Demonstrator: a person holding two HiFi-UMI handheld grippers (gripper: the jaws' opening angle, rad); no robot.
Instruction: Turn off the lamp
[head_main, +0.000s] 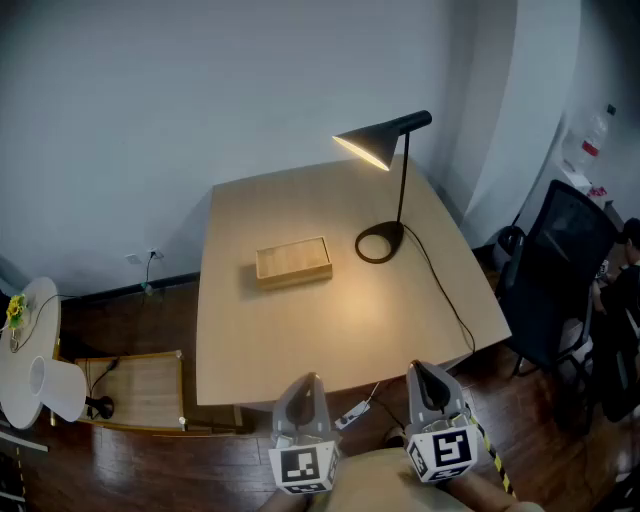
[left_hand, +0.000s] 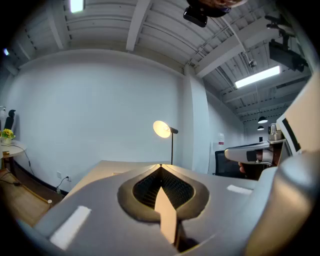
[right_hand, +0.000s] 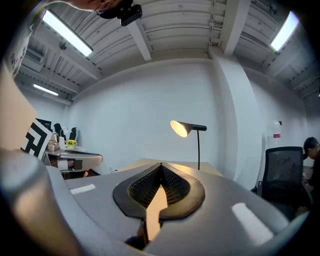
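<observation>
A black desk lamp (head_main: 381, 138) stands lit at the far right of the light wooden table (head_main: 300, 330), its ring base (head_main: 380, 243) on the tabletop and its cord (head_main: 445, 300) running off the near right edge. Both grippers hang below the table's near edge, well short of the lamp. My left gripper (head_main: 305, 386) is shut with nothing in it, and so is my right gripper (head_main: 428, 376). The left gripper view shows the closed left gripper (left_hand: 160, 165) pointing toward the glowing lamp (left_hand: 162, 129). In the right gripper view, the right gripper (right_hand: 160, 164) sits below the lamp (right_hand: 181, 128).
A flat wooden box (head_main: 292, 261) lies mid-table. A black office chair (head_main: 555, 270) and a seated person (head_main: 625, 290) are at the right. A wooden crate (head_main: 135, 390) and a white side table (head_main: 25, 350) stand at the left. A power strip (head_main: 352, 413) lies on the floor.
</observation>
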